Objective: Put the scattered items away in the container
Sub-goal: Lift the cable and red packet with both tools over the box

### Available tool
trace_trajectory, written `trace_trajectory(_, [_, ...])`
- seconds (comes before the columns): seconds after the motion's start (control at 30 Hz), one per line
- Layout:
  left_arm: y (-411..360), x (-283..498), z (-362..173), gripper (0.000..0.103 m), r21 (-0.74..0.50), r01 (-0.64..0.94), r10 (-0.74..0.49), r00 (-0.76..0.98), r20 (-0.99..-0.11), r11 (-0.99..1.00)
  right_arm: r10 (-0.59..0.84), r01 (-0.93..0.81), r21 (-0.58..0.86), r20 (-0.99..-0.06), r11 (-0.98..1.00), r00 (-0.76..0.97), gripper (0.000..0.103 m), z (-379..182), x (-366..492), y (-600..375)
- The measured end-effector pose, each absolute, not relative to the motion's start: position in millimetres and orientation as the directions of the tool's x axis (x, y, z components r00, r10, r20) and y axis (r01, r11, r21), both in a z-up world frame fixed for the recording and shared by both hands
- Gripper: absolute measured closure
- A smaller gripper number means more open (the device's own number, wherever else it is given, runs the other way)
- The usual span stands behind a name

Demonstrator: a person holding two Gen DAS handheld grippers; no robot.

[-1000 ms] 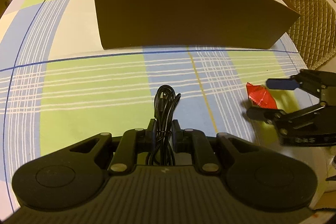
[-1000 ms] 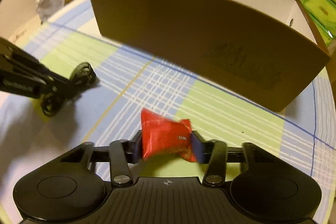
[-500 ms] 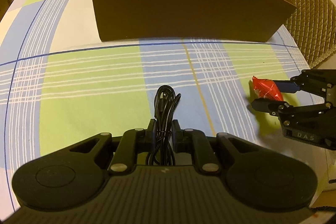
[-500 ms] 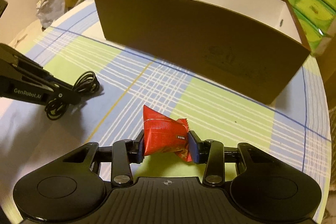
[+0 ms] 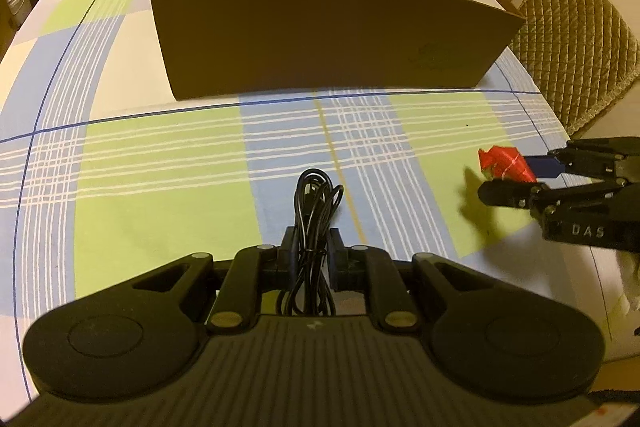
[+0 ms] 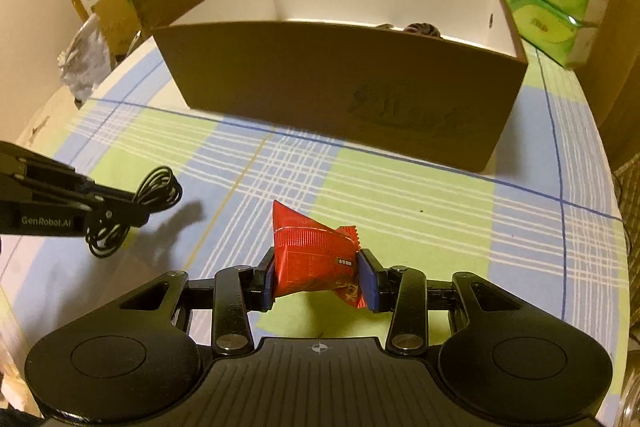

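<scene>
Pinching a coiled black cable point(image 5: 313, 227) at lower centre, the left gripper point(image 5: 312, 259) is clamped tight; the right gripper point(image 6: 320, 283) squeezes a red snack packet point(image 6: 312, 251). Beyond both, a brown cardboard box point(image 6: 320, 75) fills the upper frame on the checked tablecloth point(image 5: 160, 187).

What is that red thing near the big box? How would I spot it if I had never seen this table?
Start at the big brown box standing on the checked tablecloth. In front of it, above the cloth, the right tool pinches a crinkly red snack packet. It is the only bright red thing; the left tool beside it holds a bundled black cable instead.
</scene>
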State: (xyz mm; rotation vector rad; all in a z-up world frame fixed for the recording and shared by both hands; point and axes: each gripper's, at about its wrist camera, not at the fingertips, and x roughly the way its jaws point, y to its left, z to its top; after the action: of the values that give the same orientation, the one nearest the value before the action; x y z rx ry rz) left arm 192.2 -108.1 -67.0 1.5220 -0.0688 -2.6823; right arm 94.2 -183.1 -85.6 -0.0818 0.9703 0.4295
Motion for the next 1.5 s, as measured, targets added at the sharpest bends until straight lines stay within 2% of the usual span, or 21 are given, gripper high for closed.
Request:
trace_trajectory(0.53, [-94.5,197.5,-50.5,0.092,0.063,0.002,-0.054,-0.552,-0.832,-0.998,0.347,-0.389,0.150,-0.789,0.909,0.507,0.065,-70.4,91.8,-188.1])
trace_trajectory(1.0, [-84.4,191.1,-12.0,0.092,0.047,-0.027,-0.020,-0.632,-0.775,-0.999,0.411,-0.411,0.197,-0.738,0.890,0.536,0.065,-43.2,104.3,-186.2])
trace_trajectory(1.5, [-93.0,149.3,34.2,0.092,0.088,-0.043,-0.033,-0.699,-0.714,-0.995,0.483,-0.462,0.220,-0.647,0.859,0.590,0.065,4.9,166.9,-174.5])
